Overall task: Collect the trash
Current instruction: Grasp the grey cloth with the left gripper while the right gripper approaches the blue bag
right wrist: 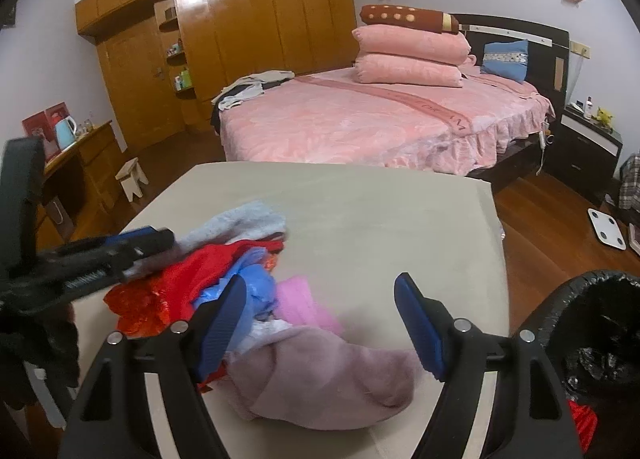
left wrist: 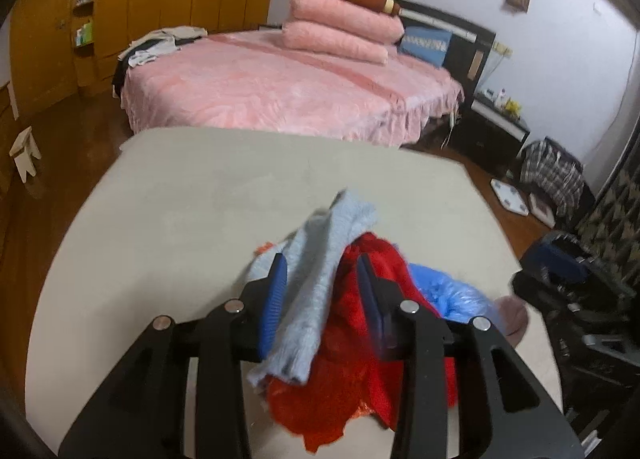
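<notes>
A pile of trash lies on the beige table (left wrist: pixel 160 195): a light blue cloth (left wrist: pixel 316 259), red cloth (left wrist: pixel 360 371) and a blue plastic bag (left wrist: pixel 456 295). My left gripper (left wrist: pixel 322 279) is shut on the light blue cloth and some red cloth. In the right wrist view the left gripper (right wrist: pixel 156 243) sits over the light blue cloth (right wrist: pixel 240 221), red cloth (right wrist: pixel 192 279) and blue bag (right wrist: pixel 256 287). My right gripper (right wrist: pixel 320 299) is open above a mauve cloth (right wrist: pixel 320 379) and a pink piece (right wrist: pixel 300 299).
A black-lined trash bin (right wrist: pixel 600 323) stands right of the table (right wrist: pixel 360 211), with something red beside it. A pink bed (right wrist: pixel 380 119) lies beyond the table. A wooden stool (right wrist: pixel 132 177), a cabinet with a kettle (right wrist: pixel 66 131) and a white scale (right wrist: pixel 608 233) stand around.
</notes>
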A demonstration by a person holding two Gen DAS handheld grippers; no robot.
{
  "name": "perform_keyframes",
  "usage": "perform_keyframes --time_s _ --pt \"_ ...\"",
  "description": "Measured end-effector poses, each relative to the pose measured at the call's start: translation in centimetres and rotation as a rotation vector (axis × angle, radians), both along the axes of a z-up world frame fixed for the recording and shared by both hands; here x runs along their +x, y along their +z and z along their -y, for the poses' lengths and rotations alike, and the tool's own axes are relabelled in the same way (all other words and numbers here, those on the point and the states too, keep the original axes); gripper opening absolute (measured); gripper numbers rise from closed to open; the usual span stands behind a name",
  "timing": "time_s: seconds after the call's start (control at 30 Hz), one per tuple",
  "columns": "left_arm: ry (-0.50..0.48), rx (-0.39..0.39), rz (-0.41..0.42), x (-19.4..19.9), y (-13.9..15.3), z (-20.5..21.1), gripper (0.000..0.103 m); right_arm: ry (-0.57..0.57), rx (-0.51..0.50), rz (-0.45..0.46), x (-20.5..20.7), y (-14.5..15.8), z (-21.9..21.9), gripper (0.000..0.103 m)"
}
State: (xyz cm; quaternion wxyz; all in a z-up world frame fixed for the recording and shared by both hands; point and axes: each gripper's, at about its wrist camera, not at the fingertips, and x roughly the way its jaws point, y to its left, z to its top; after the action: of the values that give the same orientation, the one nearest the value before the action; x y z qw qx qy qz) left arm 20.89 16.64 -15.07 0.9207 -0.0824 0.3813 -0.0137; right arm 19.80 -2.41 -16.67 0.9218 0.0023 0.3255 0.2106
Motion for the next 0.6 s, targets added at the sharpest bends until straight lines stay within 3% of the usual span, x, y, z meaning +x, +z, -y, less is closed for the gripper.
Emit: perform_keyframes --time_s 0.03,0.1,0.13,0.37,0.6 --pt "0.000 0.006 -0.016 0.3 -0.5 0.0 0.034 0.000 -0.001 0.001 0.0 0.0 0.1 0.075" --pt "-0.008 0.001 -0.038 0.8 -1.3 -0.3 0.007 0.002 -0.002 0.000 0.1 0.0 0.0 0.074" --pt "-0.013 -0.003 -0.046 1.0 -1.7 -0.4 0.005 0.003 -0.002 -0.001 0.1 0.0 0.0 0.074" --pt "0.059 -0.076 0.046 -0.8 0.0 -2.8 0.002 0.032 -0.005 0.008 -0.1 0.2 -0.9 0.071" --pt "0.145 -0.051 0.137 -4.4 3.3 -5.6 0.002 0.080 0.006 0.021 -0.7 0.7 -2.5 0.063"
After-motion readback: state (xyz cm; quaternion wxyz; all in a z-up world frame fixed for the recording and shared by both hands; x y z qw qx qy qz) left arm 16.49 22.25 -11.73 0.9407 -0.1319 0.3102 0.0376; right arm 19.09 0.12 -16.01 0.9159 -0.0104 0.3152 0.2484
